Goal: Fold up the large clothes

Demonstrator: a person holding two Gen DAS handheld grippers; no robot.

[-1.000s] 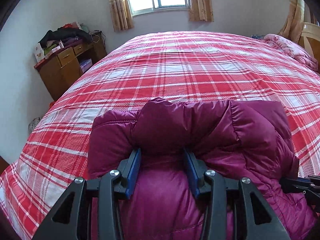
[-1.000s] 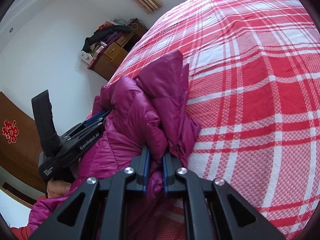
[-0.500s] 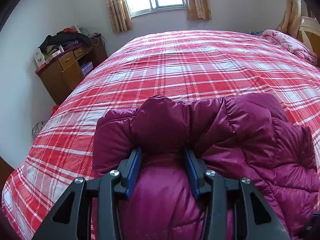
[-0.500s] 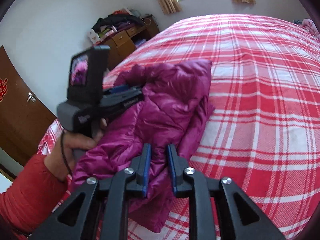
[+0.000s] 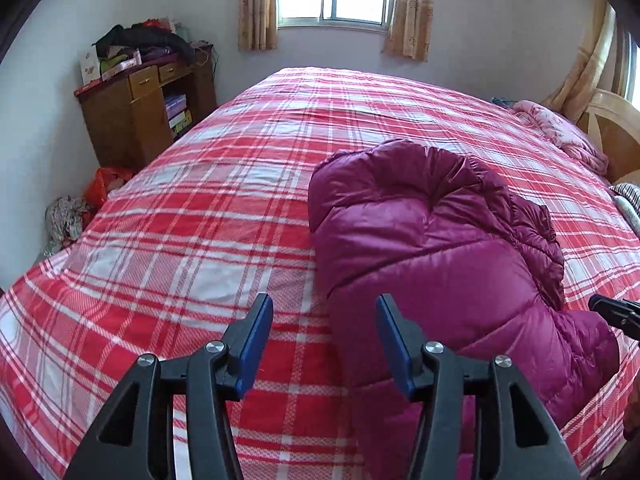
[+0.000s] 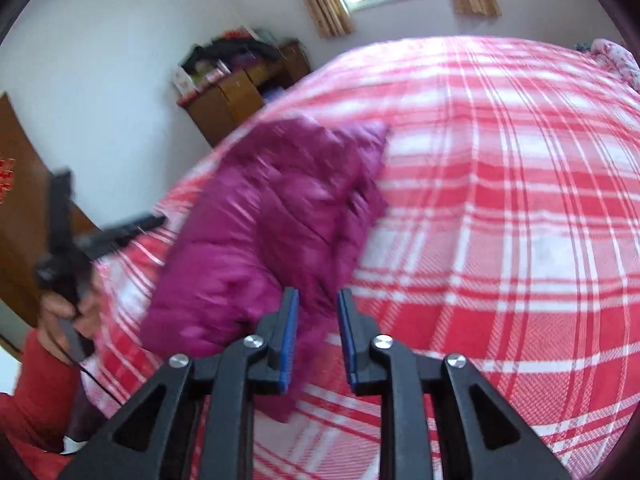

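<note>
- While the bed (image 5: 192, 240) under its red-and-white plaid cover fills both views, the folded magenta puffer jacket (image 5: 432, 248) lies on it, near the front edge.
- From the left wrist view the jacket sits mostly ahead and to the right of the left tool (image 5: 324, 340); only its left border shows through the gap between the blue pads.
- Left tool: its jaws have just been opening and stand wide apart, pressing on nothing, with plaid cover below the left pad.
- From the right wrist view the jacket (image 6: 280, 216) lies ahead and to the left of the right tool (image 6: 318, 336), a low flap of it showing between the pads.
- Right tool: its jaws have just been opening; a narrow gap stands between the pads, and they do not pinch the fabric.
- Both tools point forward and down over the bed.
- At the left edge of the right wrist view, blurred, a hand (image 6: 68, 308) with a red sleeve (image 6: 40, 380) grips the left tool's handle beside the jacket.
</note>
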